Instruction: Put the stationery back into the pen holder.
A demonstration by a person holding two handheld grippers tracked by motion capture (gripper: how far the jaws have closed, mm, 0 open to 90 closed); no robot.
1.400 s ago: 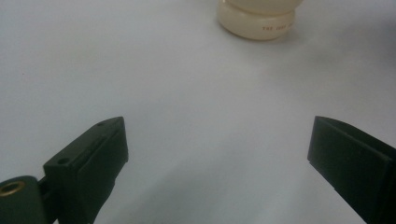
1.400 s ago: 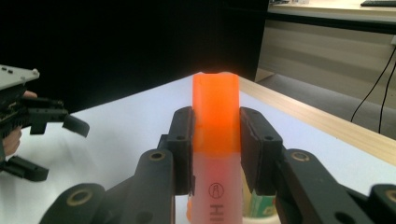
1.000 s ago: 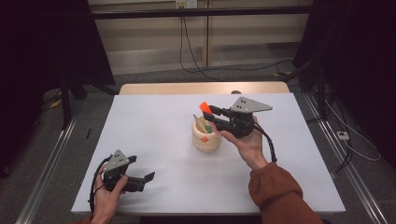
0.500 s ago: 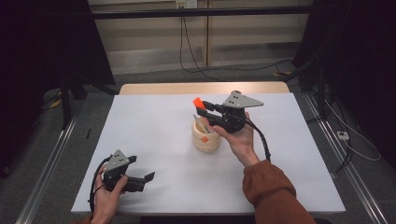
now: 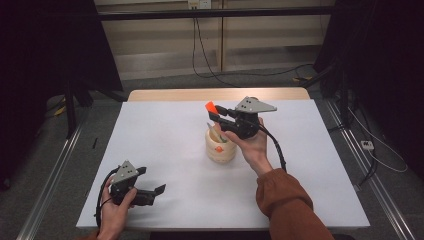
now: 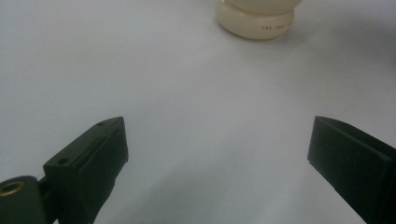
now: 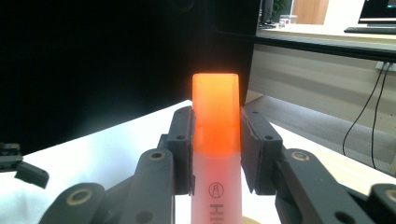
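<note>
An orange-capped highlighter [image 5: 210, 107] with a pale body is clamped in my right gripper [image 5: 216, 114], which is shut on it above the far rim of a cream pen cup [image 5: 220, 149]. In the right gripper view the highlighter [image 7: 216, 126] stands upright between the two jaws of that gripper [image 7: 216, 135], cap end away from the camera. My left gripper [image 5: 156, 192] rests near the table's front left, open with nothing between its jaws. The left gripper view looks past its own wide-apart jaws [image 6: 217, 140] to the cup's base [image 6: 256, 21] farther off.
The white table [image 5: 165, 135] has bare room all around the cup. Another pen-like item [image 5: 220, 135] stands inside the cup. Cables and dark stands lie on the floor beyond the far edge. The left gripper [image 7: 18, 165] appears small at the right gripper view's left edge.
My right gripper has carried the highlighter a little to the left and toward the far side, over the cup. The left gripper has stayed put.
</note>
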